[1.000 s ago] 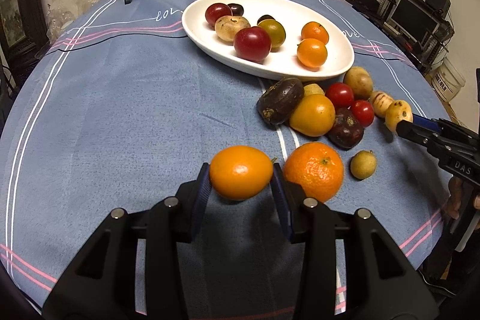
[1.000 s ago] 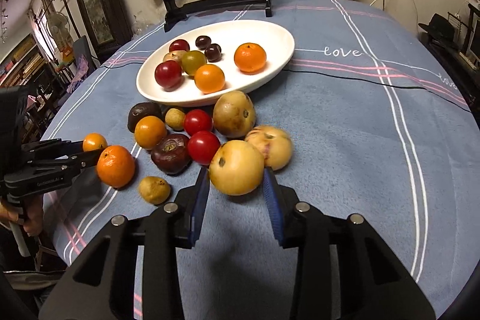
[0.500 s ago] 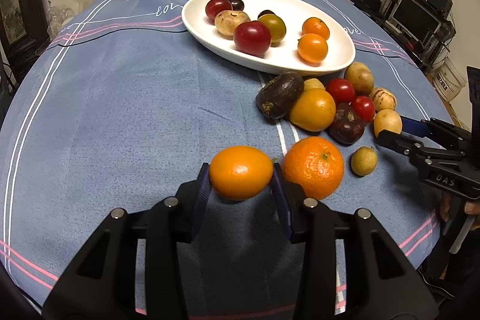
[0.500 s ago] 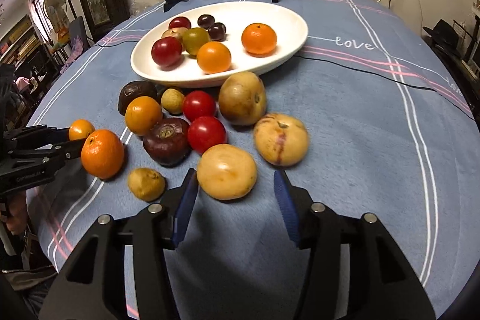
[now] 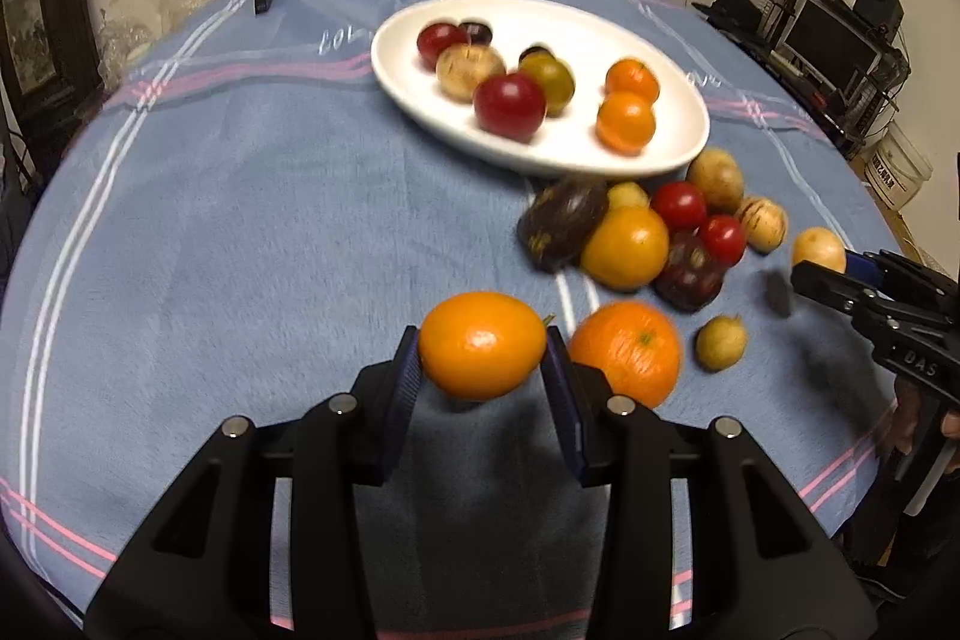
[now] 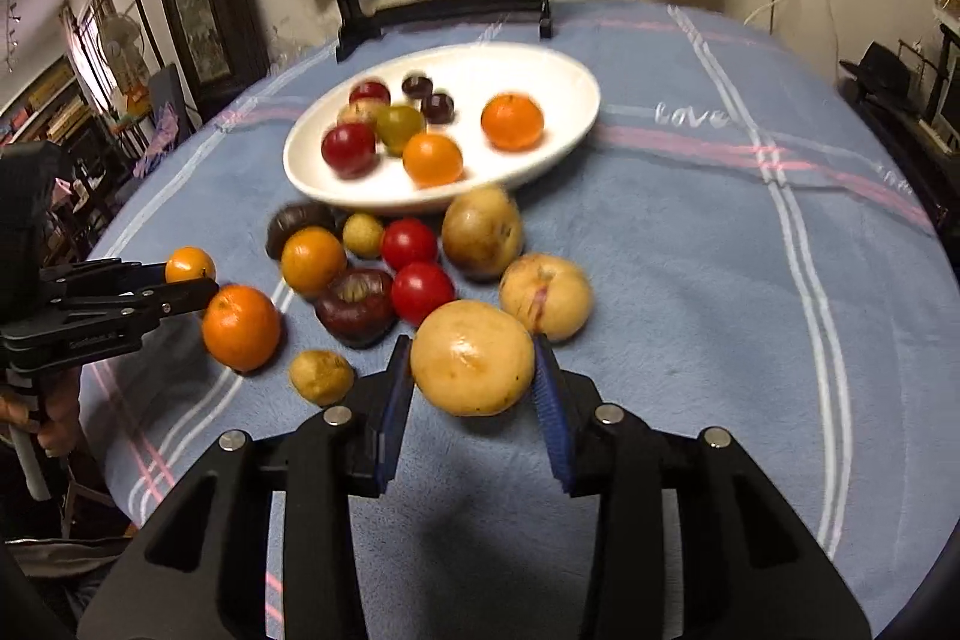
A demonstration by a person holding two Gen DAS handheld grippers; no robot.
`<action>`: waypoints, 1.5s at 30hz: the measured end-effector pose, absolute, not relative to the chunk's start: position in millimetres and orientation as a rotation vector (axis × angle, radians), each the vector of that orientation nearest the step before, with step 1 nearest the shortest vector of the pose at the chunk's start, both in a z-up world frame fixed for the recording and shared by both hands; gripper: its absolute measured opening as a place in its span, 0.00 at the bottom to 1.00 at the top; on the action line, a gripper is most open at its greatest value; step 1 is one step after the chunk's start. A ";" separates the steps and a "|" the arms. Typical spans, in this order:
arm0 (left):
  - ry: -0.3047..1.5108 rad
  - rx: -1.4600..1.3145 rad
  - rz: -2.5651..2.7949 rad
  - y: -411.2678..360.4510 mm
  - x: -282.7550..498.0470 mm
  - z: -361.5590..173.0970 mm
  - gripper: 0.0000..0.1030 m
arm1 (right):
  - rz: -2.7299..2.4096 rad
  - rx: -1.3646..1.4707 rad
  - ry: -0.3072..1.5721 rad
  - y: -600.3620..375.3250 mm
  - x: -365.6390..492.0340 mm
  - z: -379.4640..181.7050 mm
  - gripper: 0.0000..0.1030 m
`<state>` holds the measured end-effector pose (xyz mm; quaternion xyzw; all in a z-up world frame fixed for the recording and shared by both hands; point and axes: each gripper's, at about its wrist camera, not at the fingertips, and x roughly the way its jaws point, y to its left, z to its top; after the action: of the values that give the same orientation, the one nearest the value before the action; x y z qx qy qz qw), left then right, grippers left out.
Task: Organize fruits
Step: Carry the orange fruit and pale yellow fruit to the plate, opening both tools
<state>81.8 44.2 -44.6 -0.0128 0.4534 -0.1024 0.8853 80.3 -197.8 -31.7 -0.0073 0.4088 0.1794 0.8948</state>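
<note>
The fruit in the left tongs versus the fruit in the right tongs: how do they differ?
The smooth orange fruit in the left tongs is bright orange and oval, lying sideways; the yellow-tan fruit in the right tongs is pale, rounder and mottled. Both are clamped between blue pads above the blue tablecloth, outside the white dish.

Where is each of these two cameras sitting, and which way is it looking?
Left wrist: on the left gripper, looking down along its fingers past a clamped smooth orange fruit toward the white plate.
Right wrist: on the right gripper, jaws just closed on a yellow fruit, facing the plate; a hand shows.
Shared: plate, fruit pile, each other's gripper.
</note>
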 end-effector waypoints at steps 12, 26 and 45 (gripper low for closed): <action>0.839 -0.026 -0.251 17.0 145.2 12.7 0.40 | 0.410 -0.022 0.701 -177.1 126.7 17.0 0.38; 0.951 -0.066 -0.184 4.5 241.1 -21.1 0.40 | 0.423 -0.061 0.817 -132.0 223.0 -10.8 0.39; 0.834 -0.124 -0.125 27.7 187.2 4.5 0.88 | 0.376 0.029 0.758 -181.2 177.2 3.0 0.64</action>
<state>187.2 27.7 4.5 -0.0603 0.4044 -0.0604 0.9106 177.2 -181.2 3.0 0.0143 0.3678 0.1826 0.9117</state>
